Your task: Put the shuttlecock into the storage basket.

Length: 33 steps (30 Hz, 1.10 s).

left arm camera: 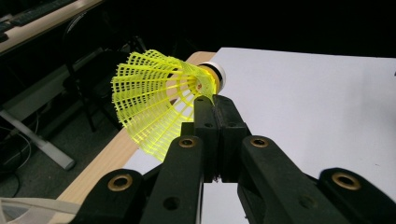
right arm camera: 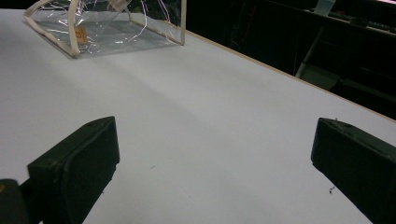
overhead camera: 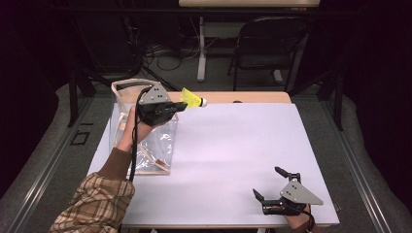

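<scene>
Shuttlecock, upper left, sits pinched in our left gripper; we keep clamping over the clear bag, right gripper wide, empty.

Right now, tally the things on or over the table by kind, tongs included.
Shuttlecock, yellow, pinched in the left tongs: 1
Clear bag: 1
Tongs, counting the open right tongs: 2
Total: 4

Big white table top under bright light. Dark folding chair behind it on grey floor, beside tangled black cables.
</scene>
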Motion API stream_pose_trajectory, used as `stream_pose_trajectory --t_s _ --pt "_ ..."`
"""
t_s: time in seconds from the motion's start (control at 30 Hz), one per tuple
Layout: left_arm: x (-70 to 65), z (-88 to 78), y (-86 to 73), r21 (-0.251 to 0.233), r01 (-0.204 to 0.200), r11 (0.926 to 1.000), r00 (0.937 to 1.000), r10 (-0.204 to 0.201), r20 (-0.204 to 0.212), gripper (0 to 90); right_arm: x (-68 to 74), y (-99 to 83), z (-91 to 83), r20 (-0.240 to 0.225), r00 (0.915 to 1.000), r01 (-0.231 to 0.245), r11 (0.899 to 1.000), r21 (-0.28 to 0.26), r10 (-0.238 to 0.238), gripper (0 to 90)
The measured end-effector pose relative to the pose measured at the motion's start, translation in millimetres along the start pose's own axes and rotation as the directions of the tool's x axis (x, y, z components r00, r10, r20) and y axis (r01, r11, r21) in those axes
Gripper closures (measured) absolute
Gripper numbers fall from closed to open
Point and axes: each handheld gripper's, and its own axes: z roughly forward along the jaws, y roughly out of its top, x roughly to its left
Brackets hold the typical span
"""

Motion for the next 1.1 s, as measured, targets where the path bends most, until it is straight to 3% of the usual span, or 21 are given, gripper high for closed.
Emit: stream_pose_trajectory --t_s 1.1 --pt "14.4 -22.8 -0.5 -0.052 0.039 0.9979 0.9960 -0.043 -0.079 89.3 0.0 -0.2 0.1 -0.001 1.0000 -0.002 1.000 0.005 0.002 0.8"
